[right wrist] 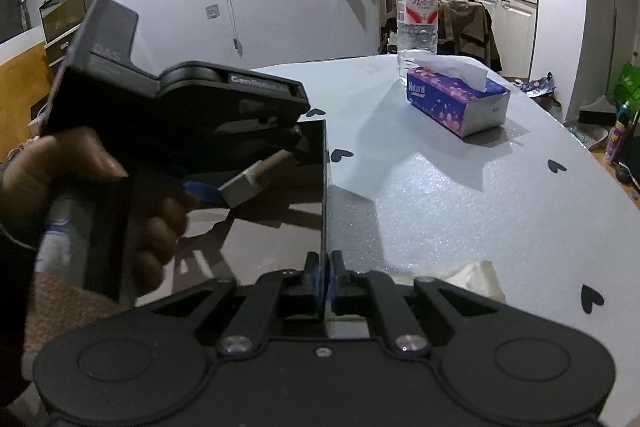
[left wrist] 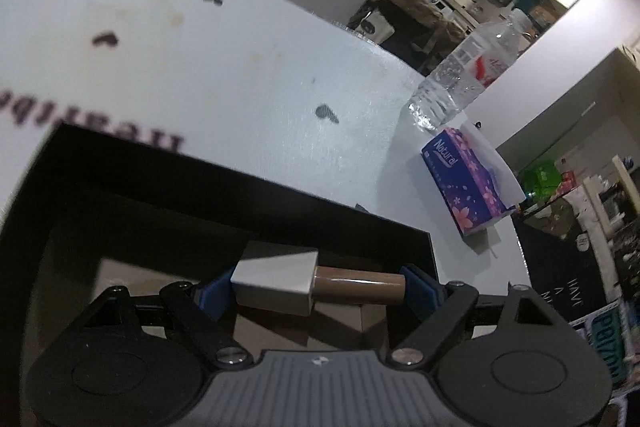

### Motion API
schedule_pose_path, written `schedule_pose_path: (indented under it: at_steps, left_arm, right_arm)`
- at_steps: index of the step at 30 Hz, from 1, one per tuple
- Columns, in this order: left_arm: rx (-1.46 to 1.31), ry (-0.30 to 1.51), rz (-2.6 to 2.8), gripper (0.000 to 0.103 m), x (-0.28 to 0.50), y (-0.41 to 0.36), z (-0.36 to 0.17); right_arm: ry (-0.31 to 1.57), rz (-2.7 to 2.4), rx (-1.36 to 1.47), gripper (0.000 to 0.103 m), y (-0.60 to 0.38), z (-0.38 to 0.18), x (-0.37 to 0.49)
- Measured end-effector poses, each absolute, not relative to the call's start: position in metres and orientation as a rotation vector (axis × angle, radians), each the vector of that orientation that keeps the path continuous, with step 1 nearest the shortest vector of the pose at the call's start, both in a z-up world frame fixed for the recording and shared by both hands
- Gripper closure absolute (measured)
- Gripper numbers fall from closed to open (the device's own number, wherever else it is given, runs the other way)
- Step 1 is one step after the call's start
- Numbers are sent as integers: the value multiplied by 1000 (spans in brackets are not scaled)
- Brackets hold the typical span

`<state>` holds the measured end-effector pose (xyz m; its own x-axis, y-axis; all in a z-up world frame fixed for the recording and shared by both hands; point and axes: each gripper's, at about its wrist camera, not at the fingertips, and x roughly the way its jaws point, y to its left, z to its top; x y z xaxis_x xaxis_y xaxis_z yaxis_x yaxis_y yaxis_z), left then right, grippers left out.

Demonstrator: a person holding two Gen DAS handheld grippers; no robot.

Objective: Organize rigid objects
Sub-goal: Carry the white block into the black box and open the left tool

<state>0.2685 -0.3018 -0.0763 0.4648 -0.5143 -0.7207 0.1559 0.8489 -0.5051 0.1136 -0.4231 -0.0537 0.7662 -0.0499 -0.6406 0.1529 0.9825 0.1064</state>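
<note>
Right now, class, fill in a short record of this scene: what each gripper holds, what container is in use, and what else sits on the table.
left gripper: shut on a lipstick, held crosswise above the open black box
lipstick: silver square cap, brown tube
right gripper: shut on the box's thin right wall
table: white top with small black hearts
tissue pack: purple, one tissue sticking out, right of the box
water bottle: clear, upright, behind the tissue pack
crumpled tissue: on the table beside the right gripper
</note>
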Motion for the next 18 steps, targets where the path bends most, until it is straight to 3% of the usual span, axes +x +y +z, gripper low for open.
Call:
schedule_pose_path:
  at_steps: [3, 18]
  left_arm:
    - [-412, 991, -439, 2, 268, -301, -74]
    - [-306, 930, -556, 1, 236, -281, -47]
  right_arm:
    - [690, -108, 168, 97, -425, -54, 114]
    - [687, -114, 189, 97, -427, -55, 115]
